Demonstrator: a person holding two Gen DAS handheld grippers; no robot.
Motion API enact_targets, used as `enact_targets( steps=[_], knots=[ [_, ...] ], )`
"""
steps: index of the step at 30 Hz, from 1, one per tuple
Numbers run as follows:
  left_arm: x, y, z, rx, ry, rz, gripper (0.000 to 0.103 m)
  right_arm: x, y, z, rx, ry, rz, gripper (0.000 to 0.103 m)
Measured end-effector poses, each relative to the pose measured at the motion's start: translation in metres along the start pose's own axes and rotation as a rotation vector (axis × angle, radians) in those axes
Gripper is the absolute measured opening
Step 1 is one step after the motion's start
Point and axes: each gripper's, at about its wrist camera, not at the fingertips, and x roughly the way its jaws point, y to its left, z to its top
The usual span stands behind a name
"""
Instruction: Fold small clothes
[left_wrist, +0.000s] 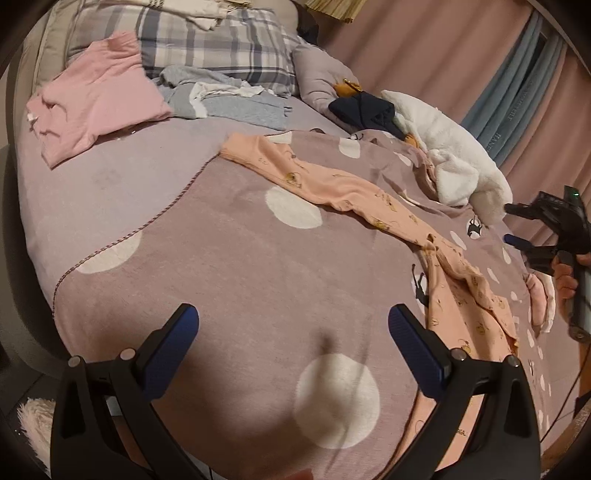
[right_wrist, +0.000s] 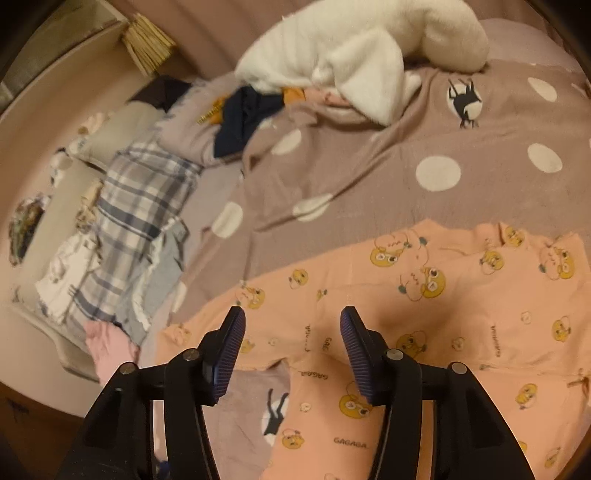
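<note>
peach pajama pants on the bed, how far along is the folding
Barely started. The peach pajama pants lie spread out, unfolded, on the dotted blanket. Nothing is in hand: the left gripper is open over bare blanket, and the right gripper is open above the pants near the crotch. Every fold is still to do. The pink shirt and grey clothes near the pillows look loosely piled too.

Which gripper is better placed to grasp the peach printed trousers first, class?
Probably the right gripper: it hangs open directly over the peach trousers. The left gripper, also open, is over bare dotted blanket beside them.
</note>
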Motion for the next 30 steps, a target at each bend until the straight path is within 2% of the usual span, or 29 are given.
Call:
enact_targets(
  steps=[1,3,5,9,13,16,18,22,25,28,30],
  knots=[
    [0.001,-0.003,0.000,0.011,-0.001,0.005,0.103,-0.004,-0.002,0.000,0.005,-0.009,-0.007,0.056],
    [0.007,-0.012,-0.001,0.044,0.006,0.023,0.103,-0.018,-0.011,-0.003,0.006,-0.034,-0.045,0.071],
    [0.014,-0.018,0.000,0.071,0.019,0.037,0.103,-0.026,-0.017,-0.006,-0.019,-0.050,-0.081,0.078],
    [0.016,-0.031,0.001,0.129,-0.010,0.021,0.103,-0.042,-0.042,-0.018,0.006,-0.075,-0.089,0.081],
    [0.009,-0.041,-0.001,0.163,-0.057,0.016,0.103,-0.061,-0.070,-0.050,0.056,-0.069,-0.075,0.086],
    [0.006,-0.049,-0.002,0.183,-0.081,0.000,0.103,-0.082,-0.087,-0.087,0.046,-0.084,-0.093,0.086],
    [0.005,-0.055,-0.001,0.197,-0.090,-0.015,0.103,-0.097,-0.097,-0.121,0.034,-0.114,-0.137,0.087],
    [0.007,-0.071,0.011,0.236,-0.098,-0.053,0.103,-0.116,-0.113,-0.164,0.016,-0.133,-0.204,0.091],
    [0.015,-0.081,0.039,0.251,-0.109,-0.098,0.103,-0.128,-0.120,-0.175,0.031,-0.136,-0.274,0.091],
    [0.042,-0.074,0.081,0.196,-0.050,-0.239,0.103,-0.143,-0.120,-0.176,0.031,-0.178,-0.290,0.091],
    [0.066,-0.061,0.101,0.098,0.039,-0.354,0.103,-0.150,-0.118,-0.180,0.025,-0.209,-0.304,0.091]
  ],
)
